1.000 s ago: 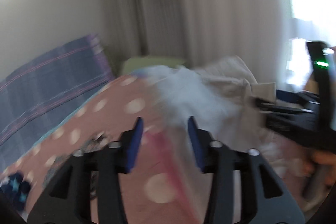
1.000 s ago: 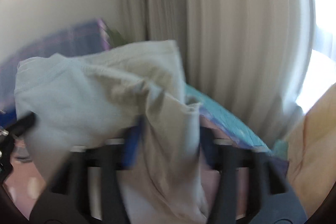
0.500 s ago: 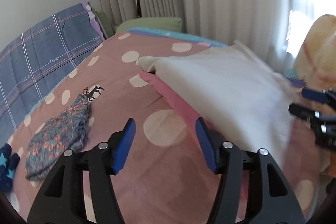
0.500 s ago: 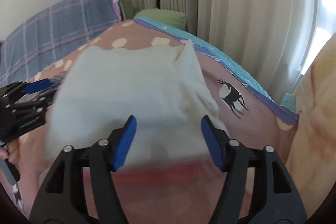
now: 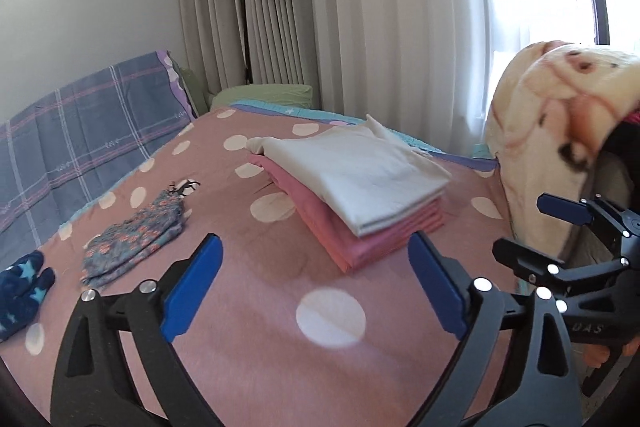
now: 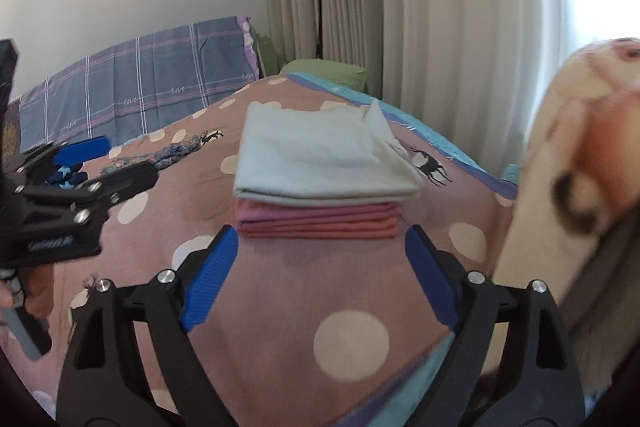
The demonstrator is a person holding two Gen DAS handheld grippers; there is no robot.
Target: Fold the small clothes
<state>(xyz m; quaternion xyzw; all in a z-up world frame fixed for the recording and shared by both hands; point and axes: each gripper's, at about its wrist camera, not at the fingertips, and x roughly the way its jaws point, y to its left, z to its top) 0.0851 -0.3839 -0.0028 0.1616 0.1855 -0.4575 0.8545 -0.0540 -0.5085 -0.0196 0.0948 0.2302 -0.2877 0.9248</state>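
Nearest, the left gripper [image 5: 314, 285] and right gripper [image 6: 320, 275] are both opening with nothing between their jaws; beyond them the folded white garment [image 6: 324, 157] lies on the pink stack [image 6: 316, 221], slightly askew; a careless brush could topple it

Bright daylight through the curtains [image 5: 400, 27] glares rightward; fisheye edges bend, nearby blanket [image 6: 580, 167] perhaps motion-blurred.

Left hand-held gripper [image 5: 314, 281] and right hand-held gripper [image 6: 320, 277] side by side, jaws opening, nothing between them
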